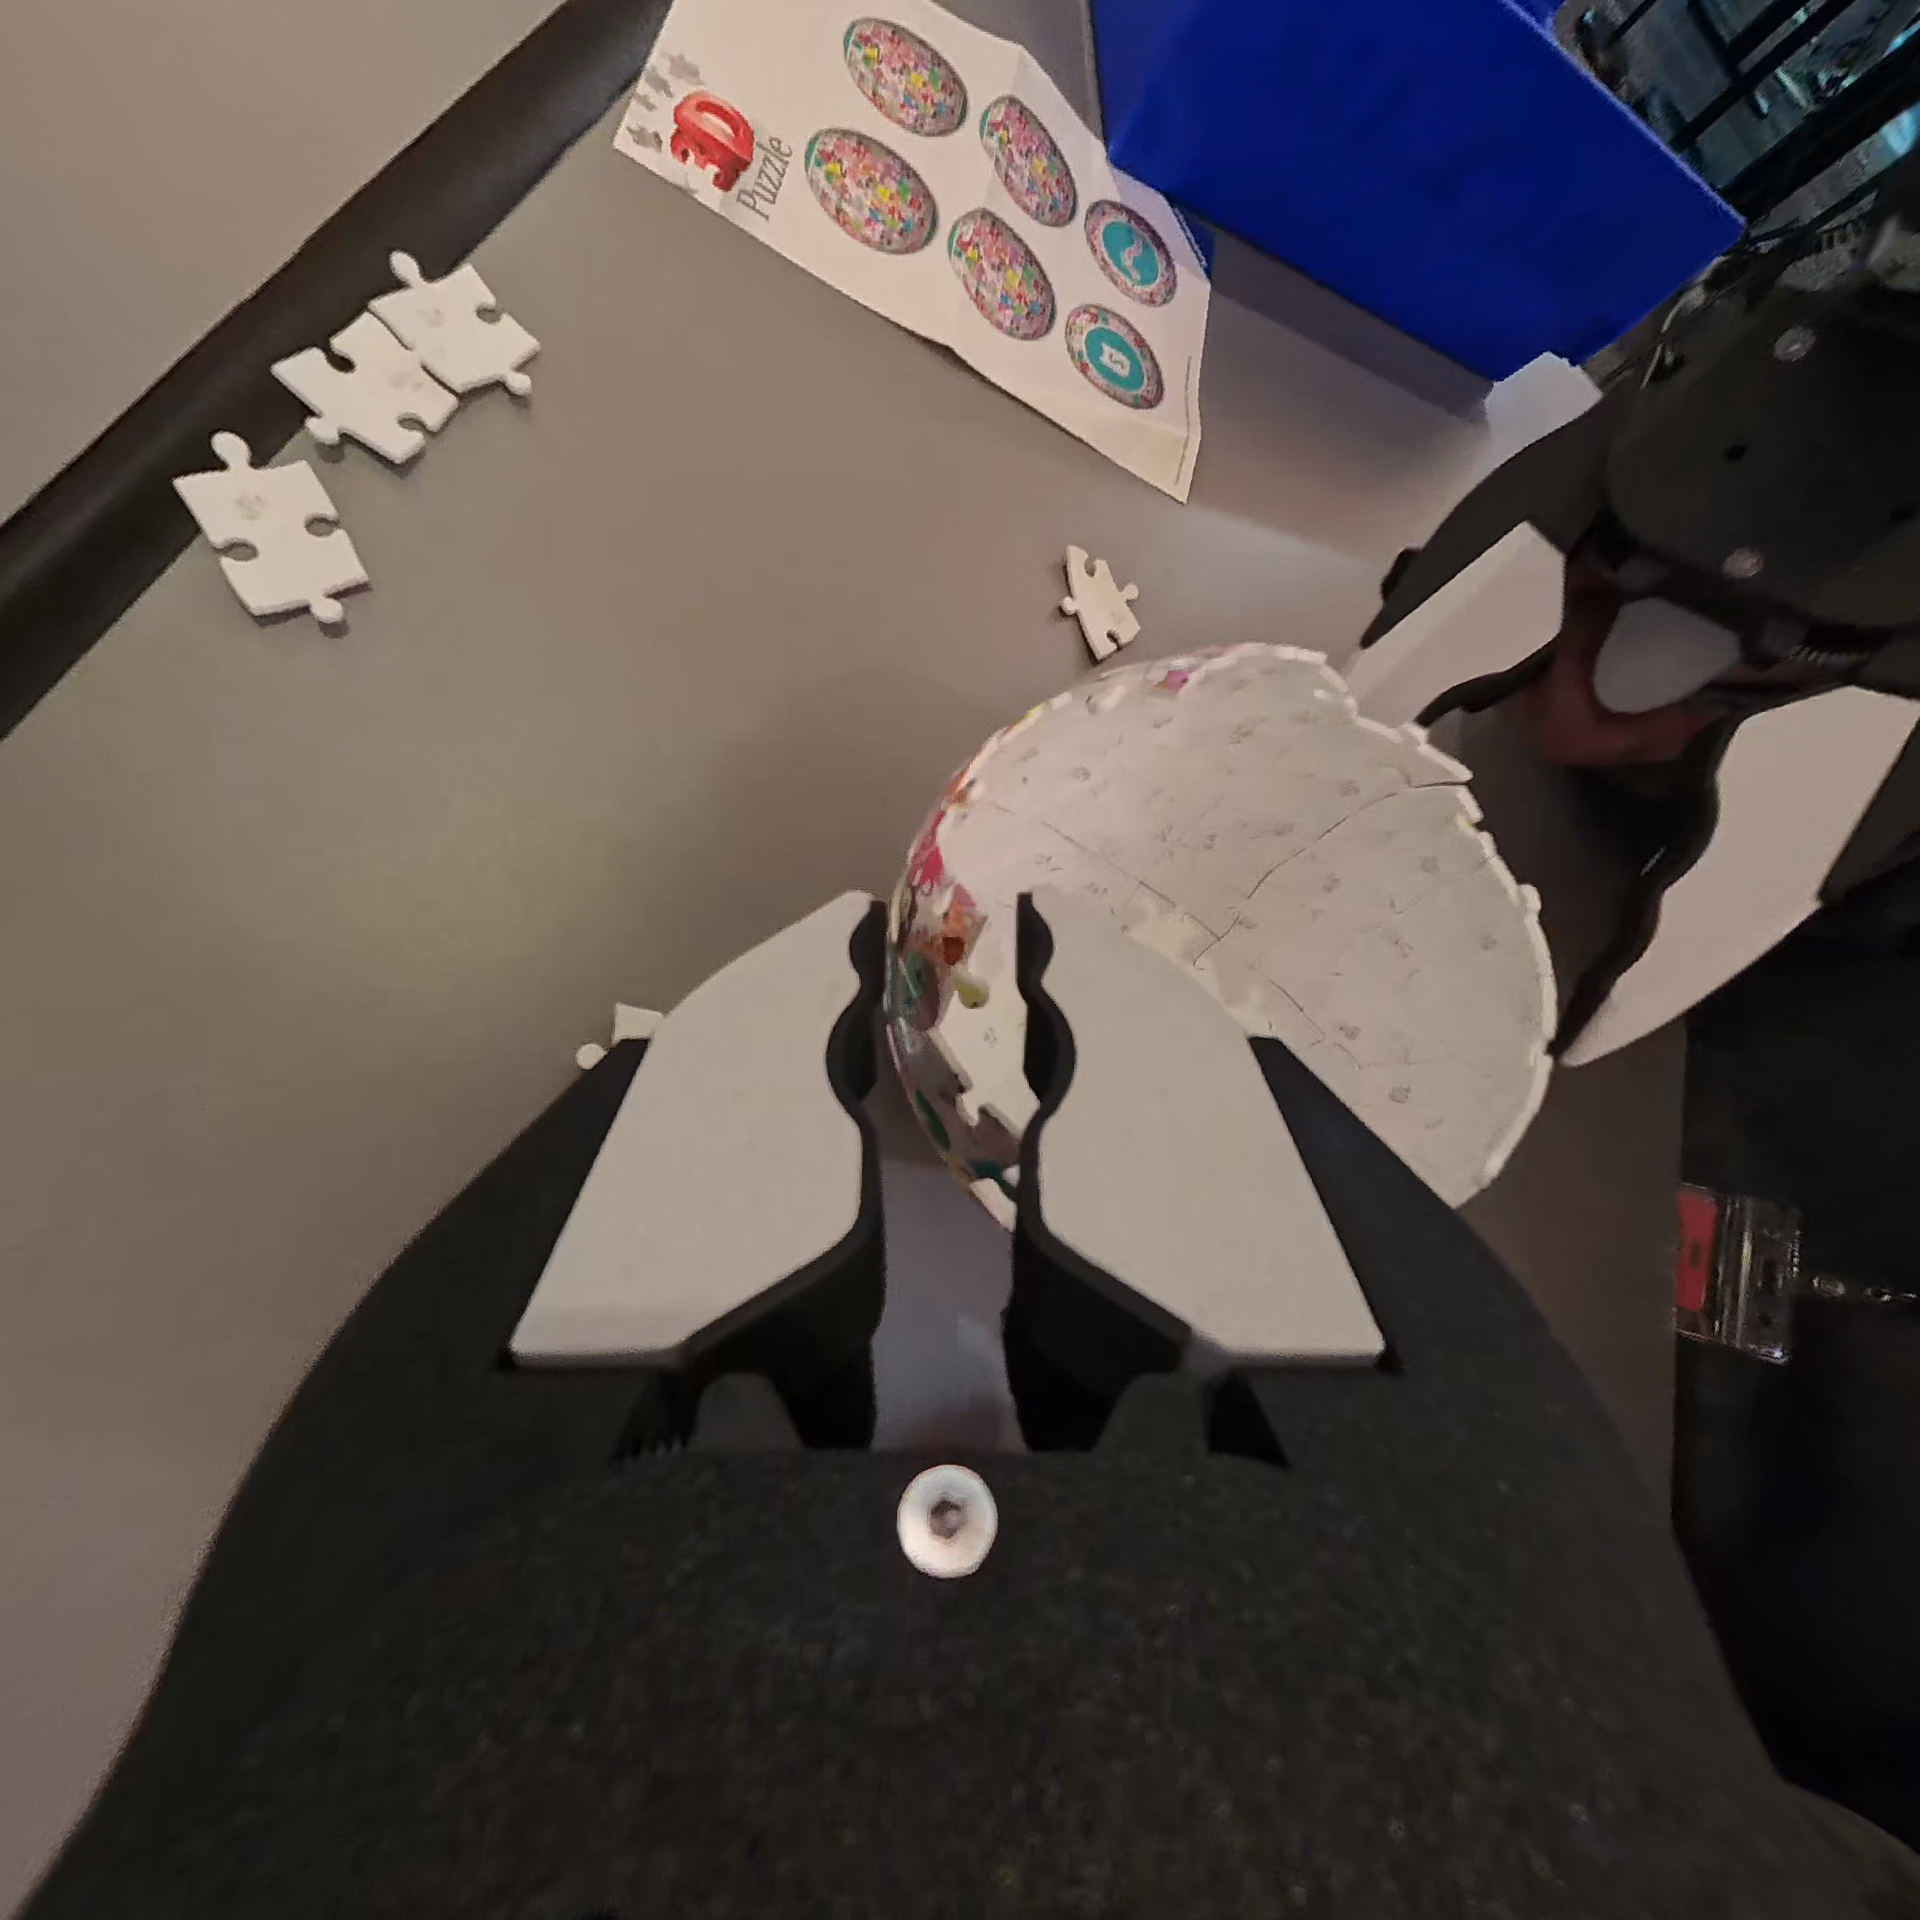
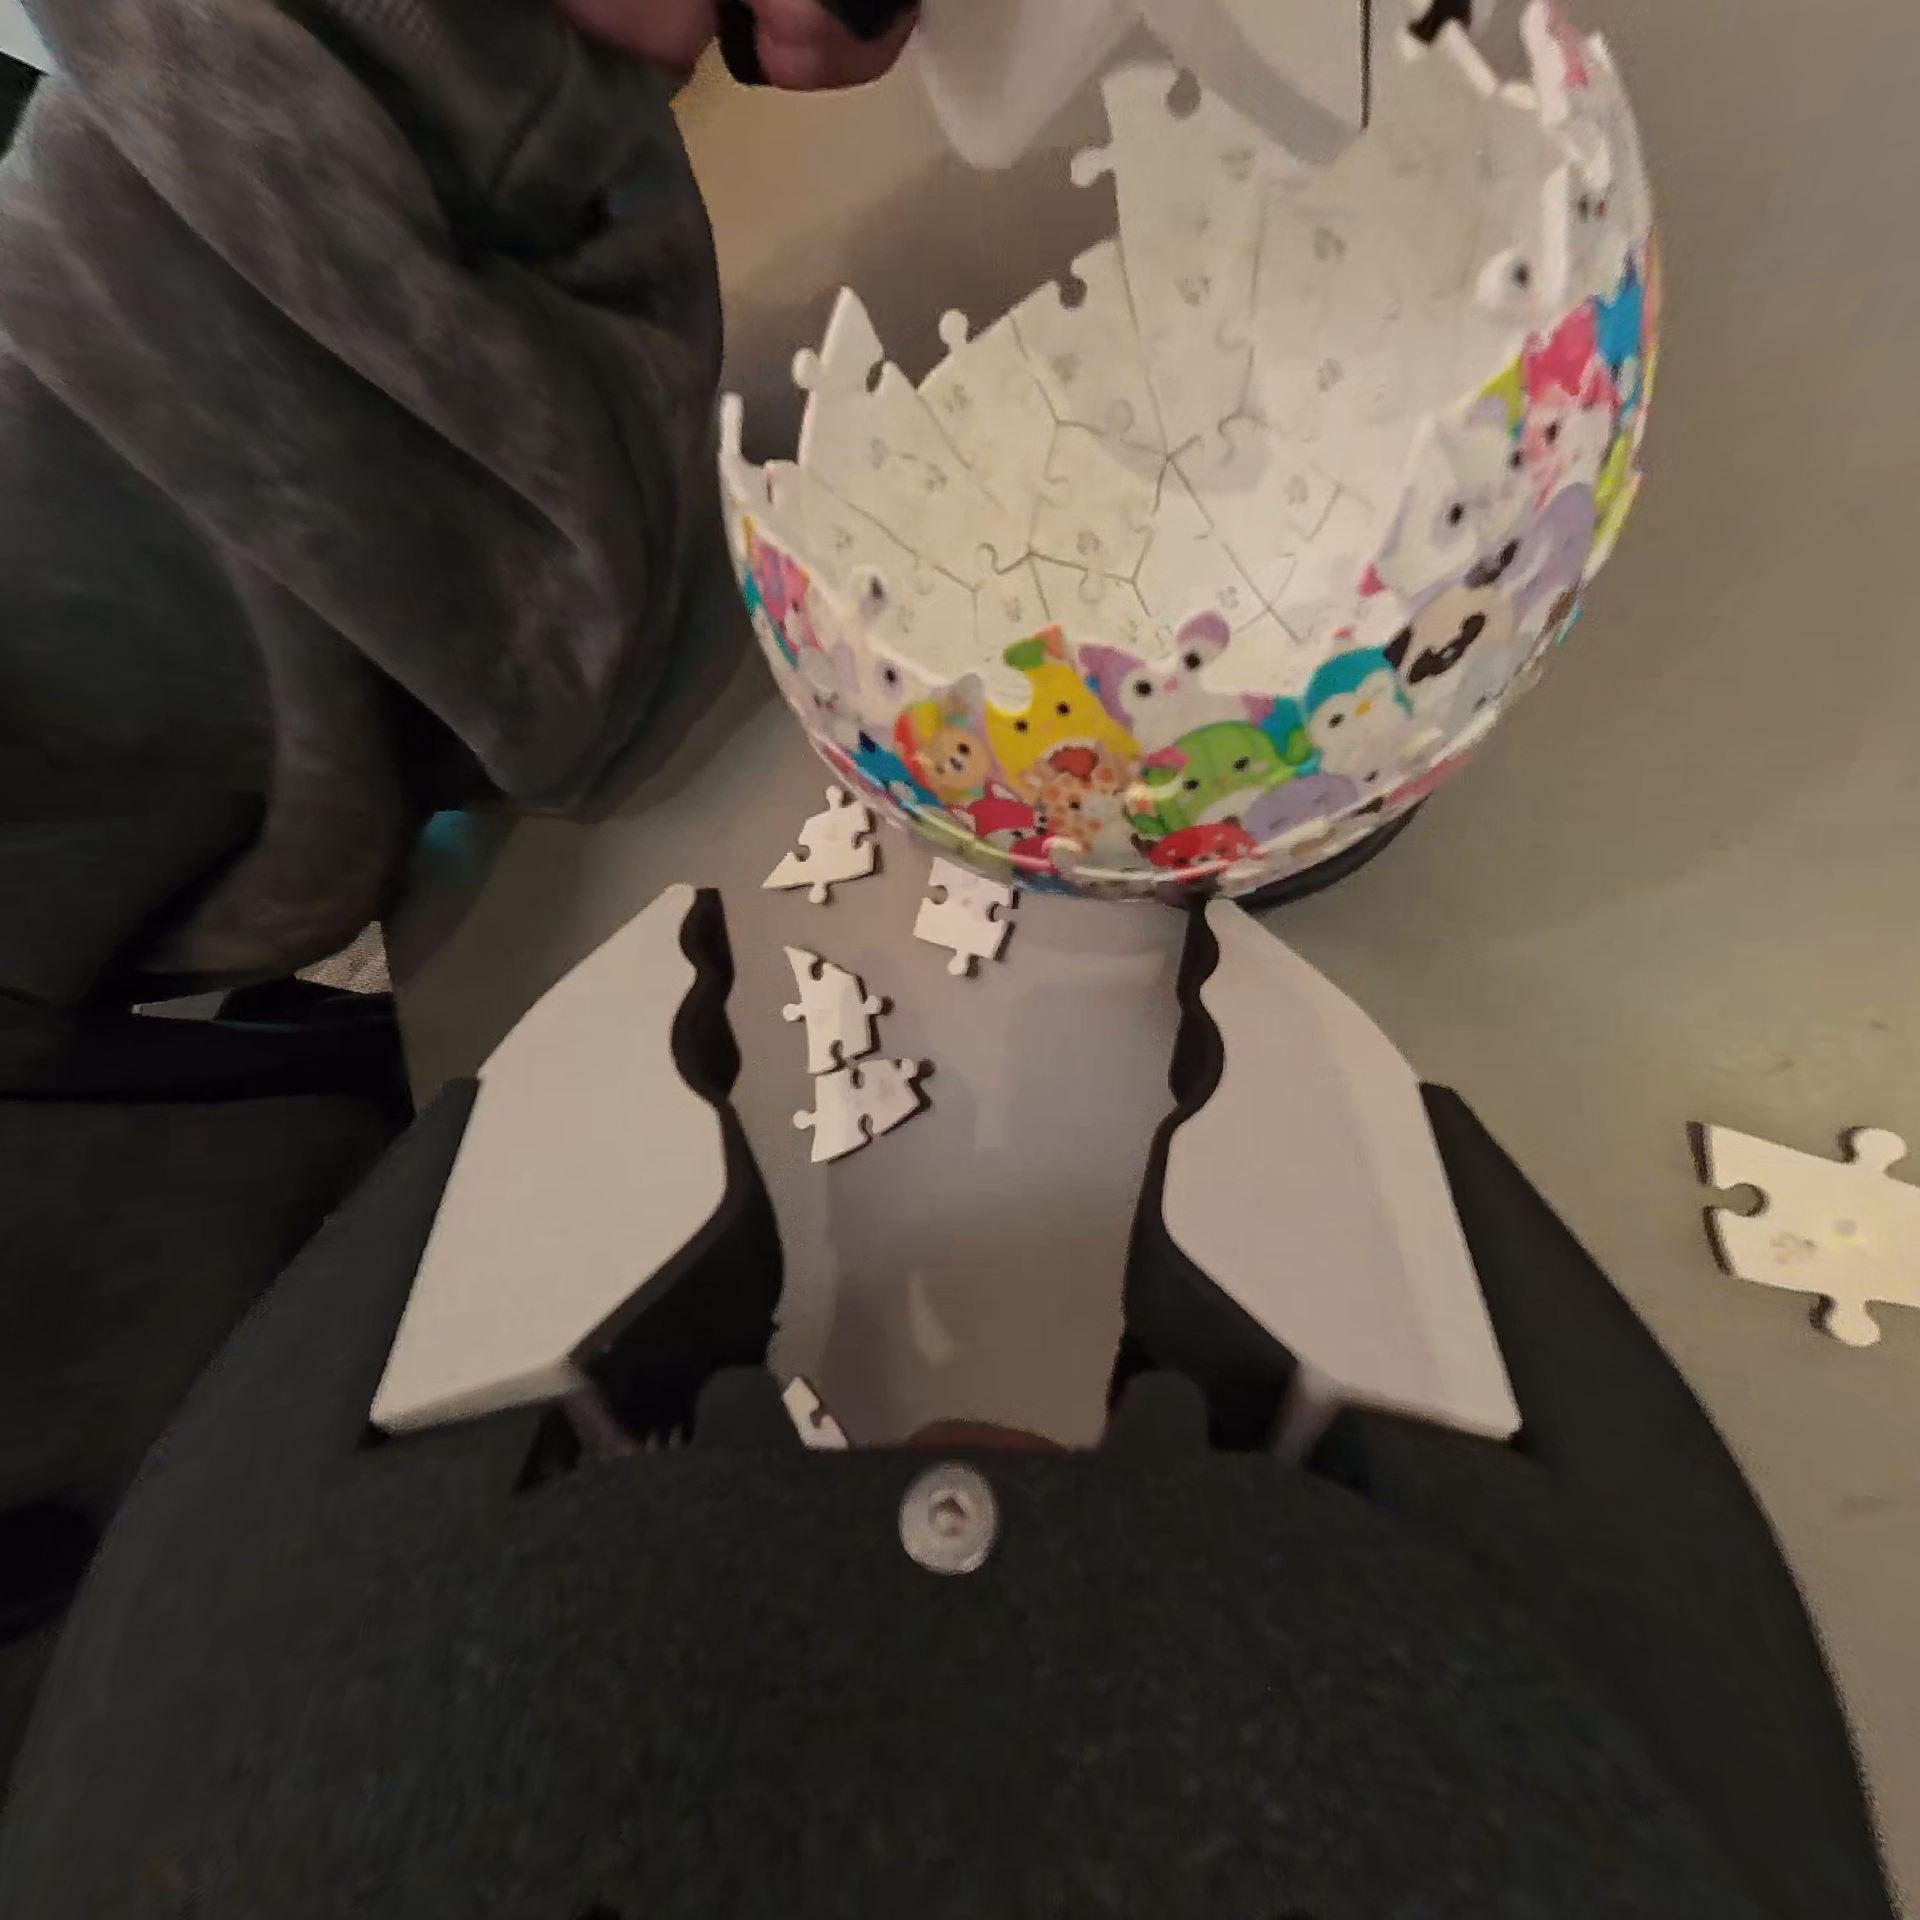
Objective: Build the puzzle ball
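White inside, cartoon-print outside — half-built puzzle ball sits on grey table, open side up, rim jagged. Left gripper pinches ball's rim wall, one finger outside, one inside shell. Right gripper spread wide, nothing between fingers, low over table just beside ball's base. Loose white pieces lie face down between its fingers; one bigger piece off to right. Three more pieces near table edge — instruction sheet and blue bin beyond.

Loose pieces beside puzzle ball
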Tool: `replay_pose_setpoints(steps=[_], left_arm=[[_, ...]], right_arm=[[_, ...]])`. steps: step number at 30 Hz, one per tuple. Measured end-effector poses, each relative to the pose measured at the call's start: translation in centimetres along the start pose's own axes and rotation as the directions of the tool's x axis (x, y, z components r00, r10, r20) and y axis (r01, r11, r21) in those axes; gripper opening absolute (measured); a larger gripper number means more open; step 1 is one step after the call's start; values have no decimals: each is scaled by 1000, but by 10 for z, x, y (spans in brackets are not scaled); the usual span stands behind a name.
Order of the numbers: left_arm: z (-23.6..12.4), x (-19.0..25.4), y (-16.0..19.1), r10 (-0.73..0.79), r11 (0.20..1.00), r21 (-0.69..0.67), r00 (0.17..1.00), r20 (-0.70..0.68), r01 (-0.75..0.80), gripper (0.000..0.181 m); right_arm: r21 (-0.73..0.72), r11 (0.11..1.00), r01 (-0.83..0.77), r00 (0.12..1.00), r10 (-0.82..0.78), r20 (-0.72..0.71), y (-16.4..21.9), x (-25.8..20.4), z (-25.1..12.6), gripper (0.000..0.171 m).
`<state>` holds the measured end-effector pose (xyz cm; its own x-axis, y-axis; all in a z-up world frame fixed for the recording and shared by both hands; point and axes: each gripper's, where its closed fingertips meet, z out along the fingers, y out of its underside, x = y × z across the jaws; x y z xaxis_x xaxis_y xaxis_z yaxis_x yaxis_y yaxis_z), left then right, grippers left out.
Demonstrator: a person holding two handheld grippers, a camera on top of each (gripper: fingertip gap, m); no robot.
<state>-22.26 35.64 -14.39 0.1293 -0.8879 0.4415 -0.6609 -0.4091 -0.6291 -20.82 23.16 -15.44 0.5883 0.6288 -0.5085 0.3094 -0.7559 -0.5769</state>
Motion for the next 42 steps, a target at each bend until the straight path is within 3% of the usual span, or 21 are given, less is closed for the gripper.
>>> replay_pose_setpoints(steps=[7,10,13,15,18,26,29,33,42], left_arm=[[5,9,0,2,1000,3,999,-53,-2,25],[-9,26,3,-2,997,79,994,-109,11,51],[-29,31,29,11,980,199,996,-88,7,84],[-34,28,62,-7,980,200,999,-49,17,104],[-32,33,91,3,982,187,999,-40,4,112],[15,41,80,109,984,131,992,69,-117,122],[21,51,76,100,983,153,995,6,-100,108],[23,56,77,54,988,145,999,-3,-53,108],[39,76,96,31,999,35,998,51,-32,129]], right_arm=[[-66,990,126,982,-134,-130,15,22,-1,89],[-47,947,318,918,-320,-234,12,33,-2,103],[-85,885,457,830,-459,-317,12,48,-2,113],[-135,873,470,829,-488,-271,15,53,1,119],[-157,858,489,833,-513,-207,6,59,3,120],[-202,850,487,854,-512,-93,-4,56,18,122],[-176,872,456,880,-471,-56,-4,51,18,118],[-182,903,388,920,-391,19,-5,47,14,111],[-238,917,320,941,-277,196,-10,37,4,111]])
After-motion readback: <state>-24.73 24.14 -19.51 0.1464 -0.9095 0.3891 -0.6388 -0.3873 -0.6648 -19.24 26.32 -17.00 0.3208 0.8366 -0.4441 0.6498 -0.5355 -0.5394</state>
